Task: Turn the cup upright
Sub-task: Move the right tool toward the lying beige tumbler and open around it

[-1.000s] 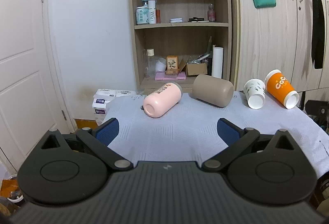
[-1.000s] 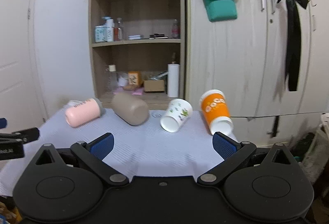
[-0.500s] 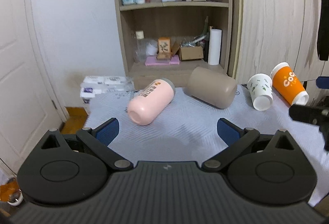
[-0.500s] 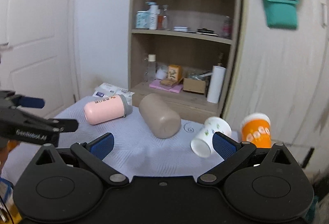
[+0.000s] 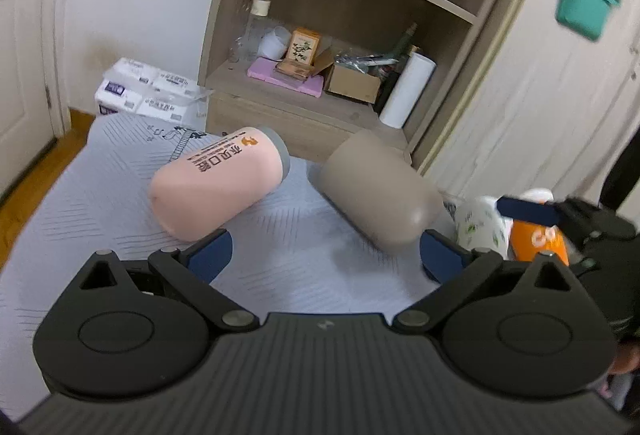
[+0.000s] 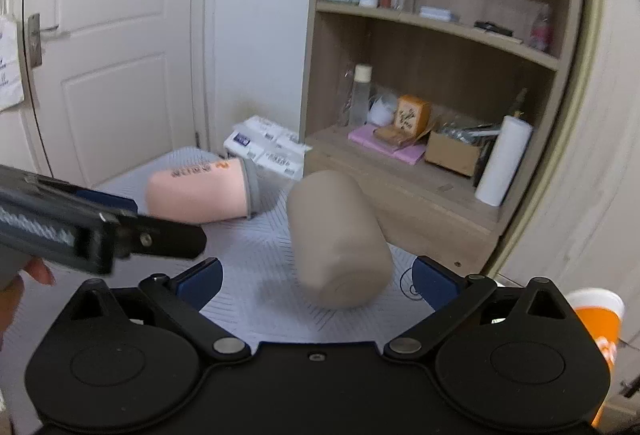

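Observation:
Several cups lie on their sides on a grey patterned cloth (image 5: 288, 235). A pink cup (image 5: 218, 181) with a grey rim lies at the left; it also shows in the right wrist view (image 6: 198, 193). A taupe cup (image 5: 376, 197) lies beside it, bottom toward me, also in the right wrist view (image 6: 338, 239). A white leaf-print cup (image 5: 482, 225) and an orange cup (image 5: 538, 239) lie at the right. My left gripper (image 5: 324, 255) is open and empty, just in front of the pink and taupe cups. My right gripper (image 6: 316, 281) is open and empty, with the taupe cup just ahead of its fingers.
A wooden shelf unit (image 5: 352, 47) with boxes, bottles and a paper roll (image 5: 408, 91) stands behind the table. Tissue packs (image 5: 148, 91) lie at the far left table edge. A white door (image 6: 100, 47) is at the left. The other gripper crosses each view's edge.
Both grippers have moved forward and down toward the cups, which now look larger. The right gripper has swung left onto the taupe cup. No cup has moved.

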`<act>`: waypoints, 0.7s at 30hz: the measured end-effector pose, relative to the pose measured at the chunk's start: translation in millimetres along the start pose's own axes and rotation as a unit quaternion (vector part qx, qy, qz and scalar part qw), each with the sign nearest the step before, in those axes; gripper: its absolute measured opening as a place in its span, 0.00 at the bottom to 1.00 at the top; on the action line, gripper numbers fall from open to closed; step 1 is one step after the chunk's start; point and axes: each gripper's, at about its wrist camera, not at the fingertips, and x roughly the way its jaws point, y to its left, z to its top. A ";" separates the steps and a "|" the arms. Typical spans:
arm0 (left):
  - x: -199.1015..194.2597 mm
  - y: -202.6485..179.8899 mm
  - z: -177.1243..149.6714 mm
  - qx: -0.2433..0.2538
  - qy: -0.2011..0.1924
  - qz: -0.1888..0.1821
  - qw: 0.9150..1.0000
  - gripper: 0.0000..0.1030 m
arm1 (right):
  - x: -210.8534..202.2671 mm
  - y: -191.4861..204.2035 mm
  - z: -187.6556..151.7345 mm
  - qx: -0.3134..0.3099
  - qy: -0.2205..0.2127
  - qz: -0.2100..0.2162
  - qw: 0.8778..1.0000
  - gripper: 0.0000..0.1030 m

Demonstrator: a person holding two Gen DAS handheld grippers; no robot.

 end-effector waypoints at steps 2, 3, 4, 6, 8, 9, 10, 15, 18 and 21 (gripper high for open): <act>8.1 3.0 2.9 -0.019 0.002 -0.002 1.000 0.98 | 11.5 -2.9 1.1 -0.016 0.011 0.005 1.000 0.98; 11.8 4.1 4.0 -0.028 0.006 -0.004 1.000 0.98 | 15.9 -4.9 1.9 -0.024 0.015 0.005 1.000 0.98; 15.8 5.1 4.4 -0.034 0.012 -0.007 0.999 0.98 | 20.9 -6.4 2.9 -0.030 0.020 0.005 0.999 0.98; 22.9 7.3 4.3 -0.050 0.020 -0.011 0.999 0.98 | 30.8 -9.9 4.9 -0.036 0.029 0.005 0.999 0.98; 28.9 8.9 4.2 -0.061 0.024 -0.011 0.998 0.97 | 41.2 -12.4 5.4 -0.040 0.043 0.009 0.998 0.98; 31.1 9.3 4.3 -0.065 0.026 -0.010 0.997 0.97 | 47.4 -13.0 5.5 -0.046 0.050 0.008 0.998 0.98; 33.0 9.4 4.8 -0.069 0.026 -0.011 0.997 0.97 | 53.2 -12.4 5.5 -0.053 0.056 0.004 0.997 0.97; 42.5 13.3 5.7 -0.087 0.037 -0.023 0.995 0.97 | 71.8 -13.3 6.8 -0.070 0.072 -0.012 0.995 0.96; 44.7 13.9 5.2 -0.089 0.042 -0.025 0.995 0.97 | 75.6 -15.5 7.5 -0.075 0.075 -0.024 0.994 0.96; 45.3 15.1 5.3 -0.093 0.039 -0.025 0.995 0.97 | 75.8 -16.6 7.6 -0.075 0.076 -0.021 0.994 0.93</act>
